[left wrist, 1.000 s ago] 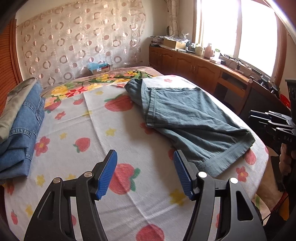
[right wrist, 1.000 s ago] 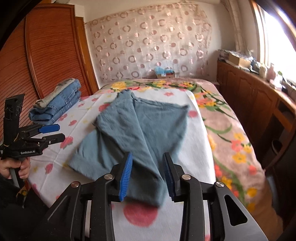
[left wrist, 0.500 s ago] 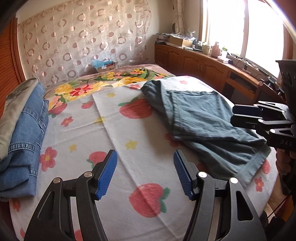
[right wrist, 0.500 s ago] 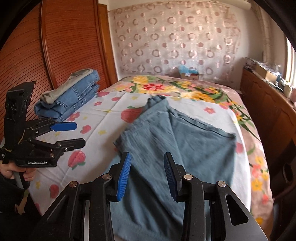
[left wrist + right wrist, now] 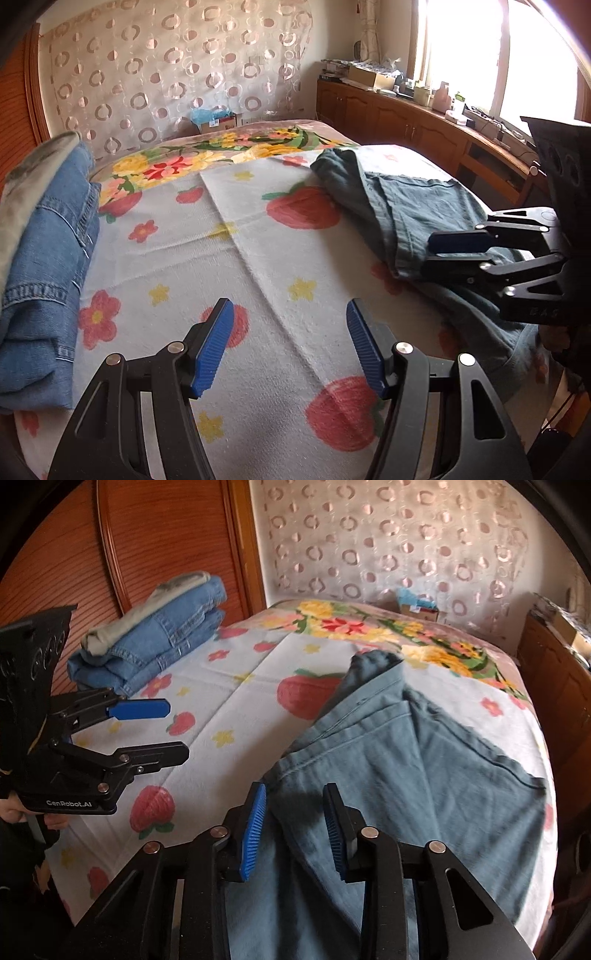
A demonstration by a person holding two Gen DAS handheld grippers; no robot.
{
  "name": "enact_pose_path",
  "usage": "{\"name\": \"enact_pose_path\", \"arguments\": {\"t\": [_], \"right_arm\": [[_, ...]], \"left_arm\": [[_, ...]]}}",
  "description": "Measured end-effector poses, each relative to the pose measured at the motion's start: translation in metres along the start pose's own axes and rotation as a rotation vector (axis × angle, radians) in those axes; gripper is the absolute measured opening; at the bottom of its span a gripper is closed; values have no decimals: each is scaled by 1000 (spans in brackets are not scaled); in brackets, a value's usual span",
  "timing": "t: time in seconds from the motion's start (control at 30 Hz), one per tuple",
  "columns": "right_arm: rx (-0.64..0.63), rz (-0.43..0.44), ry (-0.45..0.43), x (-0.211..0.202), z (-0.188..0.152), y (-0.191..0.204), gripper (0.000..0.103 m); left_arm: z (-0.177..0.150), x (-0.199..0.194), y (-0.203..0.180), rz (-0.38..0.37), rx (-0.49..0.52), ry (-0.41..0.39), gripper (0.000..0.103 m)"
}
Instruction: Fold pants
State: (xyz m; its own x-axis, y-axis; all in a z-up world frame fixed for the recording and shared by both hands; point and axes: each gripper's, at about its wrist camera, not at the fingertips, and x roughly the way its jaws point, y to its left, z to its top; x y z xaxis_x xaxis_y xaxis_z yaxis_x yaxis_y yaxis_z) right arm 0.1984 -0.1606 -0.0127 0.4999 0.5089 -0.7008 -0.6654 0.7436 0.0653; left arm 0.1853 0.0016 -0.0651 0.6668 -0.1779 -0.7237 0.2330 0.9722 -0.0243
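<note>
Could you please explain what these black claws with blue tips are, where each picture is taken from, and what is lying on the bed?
There is no robot here: a person holds one hand-held gripper in each hand, and each carries a wide-angle camera looking along its two blue-padded fingers. One picture looks out from the left gripper, the other from the right gripper; each also catches the other from the side. On the strawberry-print bedspread lie grey-blue pants, partly folded, and beside the wardrobe a stack of folded jeans. The left gripper is open over bare bedspread. The right gripper's jaws have just been closing above the pants, but nothing is held yet.
</note>
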Motion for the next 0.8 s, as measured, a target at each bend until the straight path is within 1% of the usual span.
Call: {"name": "enact_pose_path", "arguments": {"t": [0.07, 0.1, 0.13, 0.17, 0.23, 0.53, 0.6, 0.8], "right_arm": [[-15, -17, 18, 6, 2, -1, 17], [-23, -23, 24, 8, 4, -1, 8], [-28, -37, 22, 9, 5, -1, 5], [-21, -42, 10, 7, 6, -1, 5], [4, -26, -12, 1, 10, -5, 4], [59, -37, -100, -35, 12, -23, 4], [76, -30, -105, -39, 12, -27, 4], [91, 3, -111, -39, 2, -23, 4]], "left_arm": [[-2, 2, -1, -3, 3, 5, 64], [-2, 3, -1, -5, 5, 7, 64], [-3, 4, -1, -5, 6, 9, 64], [-3, 4, -2, -6, 7, 9, 64], [-3, 4, -2, -7, 9, 9, 64], [-2, 1, -10, -10, 33, 0, 64], [-2, 0, -12, -13, 36, -2, 64], [0, -3, -21, -27, 48, -5, 64]]}}
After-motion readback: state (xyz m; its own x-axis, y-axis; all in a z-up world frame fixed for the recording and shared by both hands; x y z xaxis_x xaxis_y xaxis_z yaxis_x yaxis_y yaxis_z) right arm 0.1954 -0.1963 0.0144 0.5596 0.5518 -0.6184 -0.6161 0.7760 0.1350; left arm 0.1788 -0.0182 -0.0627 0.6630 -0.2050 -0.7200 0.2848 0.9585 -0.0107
